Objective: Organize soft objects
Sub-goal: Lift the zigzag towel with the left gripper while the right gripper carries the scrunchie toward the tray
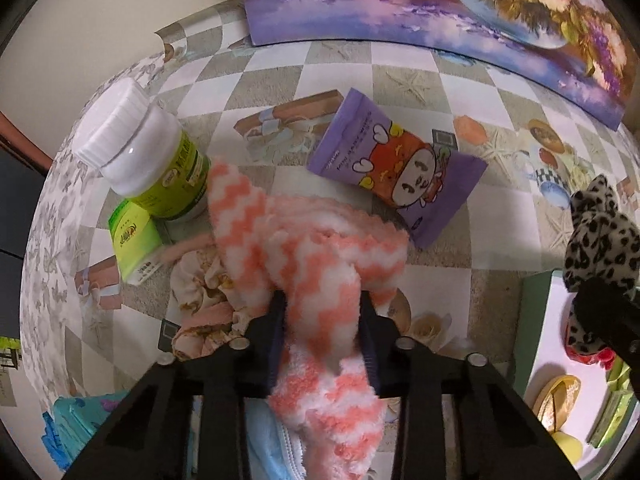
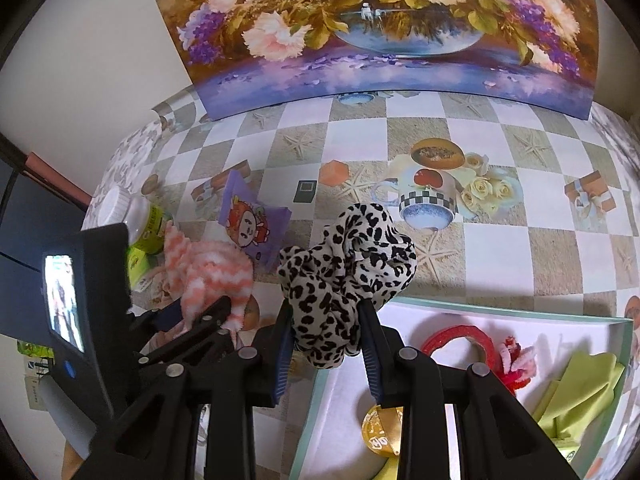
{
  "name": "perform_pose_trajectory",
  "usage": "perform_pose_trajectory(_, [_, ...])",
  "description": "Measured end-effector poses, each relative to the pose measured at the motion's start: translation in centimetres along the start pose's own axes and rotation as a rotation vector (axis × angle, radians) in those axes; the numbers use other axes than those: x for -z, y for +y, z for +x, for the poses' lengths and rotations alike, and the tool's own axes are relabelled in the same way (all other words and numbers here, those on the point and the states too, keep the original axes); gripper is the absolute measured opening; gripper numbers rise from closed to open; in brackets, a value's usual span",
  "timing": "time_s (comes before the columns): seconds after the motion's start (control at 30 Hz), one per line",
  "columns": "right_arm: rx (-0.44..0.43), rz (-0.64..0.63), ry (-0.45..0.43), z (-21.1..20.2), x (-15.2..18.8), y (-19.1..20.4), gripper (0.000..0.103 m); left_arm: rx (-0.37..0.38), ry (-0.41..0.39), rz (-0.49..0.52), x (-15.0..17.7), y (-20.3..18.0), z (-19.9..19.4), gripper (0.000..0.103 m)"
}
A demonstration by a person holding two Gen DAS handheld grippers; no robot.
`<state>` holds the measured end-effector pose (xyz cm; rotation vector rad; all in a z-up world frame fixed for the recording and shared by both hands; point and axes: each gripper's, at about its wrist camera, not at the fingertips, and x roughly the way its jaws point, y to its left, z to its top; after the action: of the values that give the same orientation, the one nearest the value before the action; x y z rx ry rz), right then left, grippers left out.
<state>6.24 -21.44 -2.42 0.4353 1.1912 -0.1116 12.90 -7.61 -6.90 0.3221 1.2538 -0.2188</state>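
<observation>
While both tools point steeply down at the checkered tablecloth point(image 2: 500, 256), here's how it all sits:

Fuzzy cloth: the pink-and-white zigzag fleece piece point(image 1: 320, 256) is fluffy and crumpled, draped over the table just in front of the white pill bottle point(image 1: 152, 160) and its green carton point(image 1: 134, 240), with a corner running back under the tool.

Left gripper: the left gripper point(image 1: 323, 320) has its black jaws pinched in on a fold of that fleece, blue pads pressing both sides, so it's got hold of it. From the other camera you can see it low over the table, tilted toward the cloth.

Scrunchie: the leopard-print scrunchie point(image 2: 348, 264) is cream with black spots, puffy and gathered, and bulges out above the fingertips.

Right gripper: the right gripper point(image 2: 326, 320) is clamped narrowly on the scrunchie's lower part, holding it over the near-left corner of the white box point(image 2: 480, 312) with the mint-green rim.

Box contents: a red heart-shaped ring point(image 2: 456, 340), a red-and-pink fuzzy bit point(image 2: 516, 364), lime-green fabric point(image 2: 576, 392) and a gold foil disc point(image 2: 380, 432) lie inside.

Nearby stuff: a purple cartoon snack packet point(image 1: 396, 172) lies flat just beyond the fleece, and a floral scrunchie point(image 1: 204, 292) sits partly under it. A flower painting point(image 2: 360, 28) leans at the back.
</observation>
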Motion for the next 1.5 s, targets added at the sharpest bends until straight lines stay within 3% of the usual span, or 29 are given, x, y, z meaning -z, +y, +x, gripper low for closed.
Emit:
perform_pose_trajectory(0.17, [0.003,-0.004,-0.008,-0.3,0.0,0.1,0.033,0.076,-0.019,-0.042,-0.4,0.8,-1.1,0.020])
perform_pose_trajectory(0.4, [-0.006,-0.015,-0.050,-2.1,-0.3,0.6,0.033,0.165,-0.085,-0.100,-1.2,2.4,-4.3,0.018])
perform_pose_trajectory(0.97, [-0.021,-0.046,-0.176,-7.4,-0.8,1.6,0.033,0.226,-0.338,-0.168,-1.9,6.0,-14.5,0.018])
perform_pose_trajectory(1.2, [-0.013,-0.018,-0.185,-8.6,-0.3,0.4,0.033,0.228,-0.347,-0.143,-1.6,4.5,-15.8,0.018])
perform_pose_trajectory(1.5, [0.034,0.063,-0.242,-12.6,1.1,-3.4,0.033,0.232,-0.377,-0.039,-0.7,0.0,-18.8,0.018])
